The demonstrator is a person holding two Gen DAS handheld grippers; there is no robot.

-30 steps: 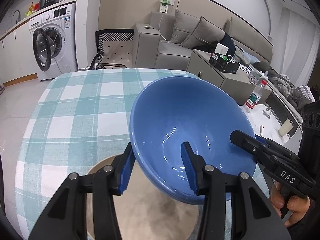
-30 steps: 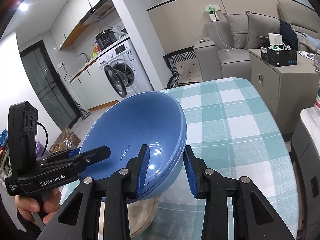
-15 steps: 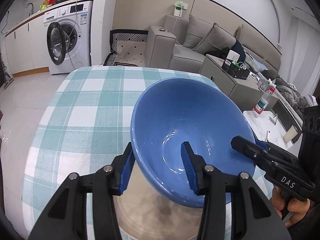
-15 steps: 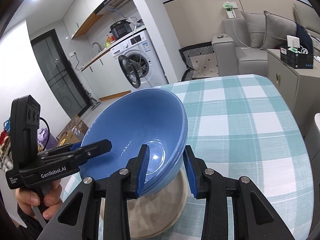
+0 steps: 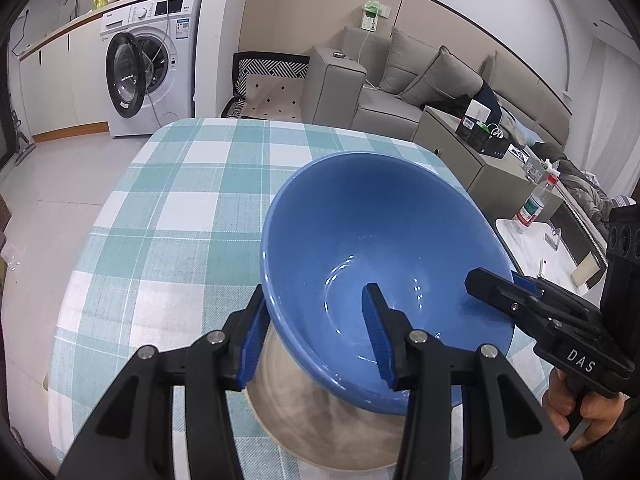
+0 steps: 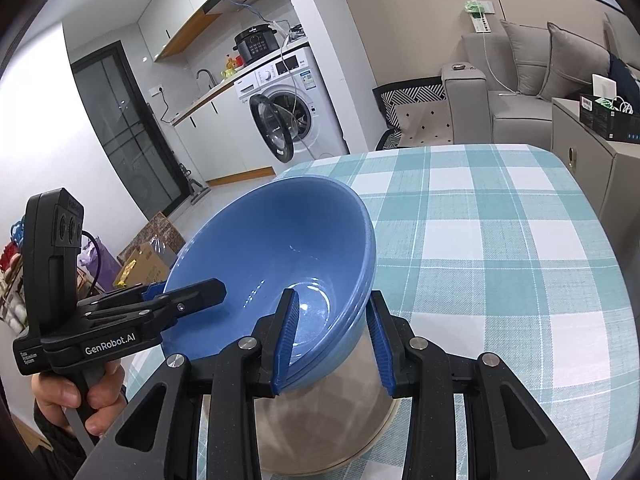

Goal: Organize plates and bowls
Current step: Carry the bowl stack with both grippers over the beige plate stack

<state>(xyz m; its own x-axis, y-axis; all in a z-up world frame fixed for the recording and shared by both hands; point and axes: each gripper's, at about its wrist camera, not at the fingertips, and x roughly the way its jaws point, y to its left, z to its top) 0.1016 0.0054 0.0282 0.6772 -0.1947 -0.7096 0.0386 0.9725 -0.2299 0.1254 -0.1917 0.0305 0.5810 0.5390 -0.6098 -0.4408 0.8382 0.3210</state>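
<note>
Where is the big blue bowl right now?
In both wrist views the blue bowl is tilted above the beige plate on the checked table, with the left gripper and right gripper pinching opposite rims.

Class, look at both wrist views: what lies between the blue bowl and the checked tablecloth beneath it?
A beige plate lies on the checked tablecloth directly under the blue bowl, which both grippers hold tilted by its rim. Both wrist views show it.
</note>
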